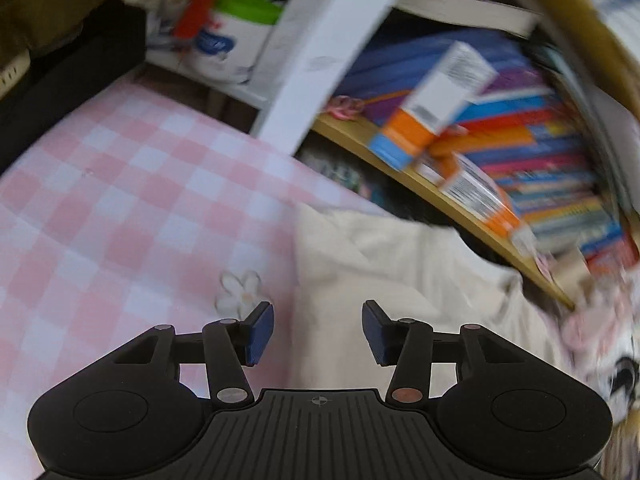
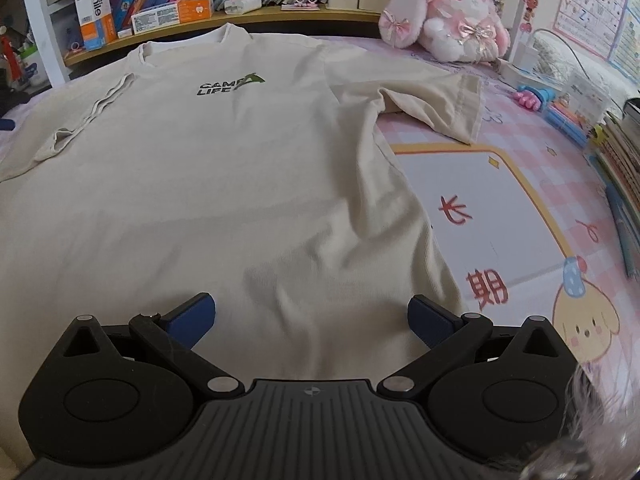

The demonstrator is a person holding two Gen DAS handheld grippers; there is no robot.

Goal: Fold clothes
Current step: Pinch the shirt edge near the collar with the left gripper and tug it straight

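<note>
In the left wrist view, the left gripper (image 1: 318, 330) has jaws partly apart with nothing between them, above the edge of the cream T-shirt (image 1: 384, 280) on the pink checked bench (image 1: 120, 200). In the right wrist view, the right gripper (image 2: 311, 318) has wide, empty jaws over the near hem of the T-shirt (image 2: 224, 152), which lies flat; a plush rabbit (image 2: 444, 24) sits far right.

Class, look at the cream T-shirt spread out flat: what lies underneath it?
The T-shirt lies on a pink checked cover, which shows around it; a white panel with a yellow border runs under its right edge. What is beneath the shirt's middle is covered.
</note>
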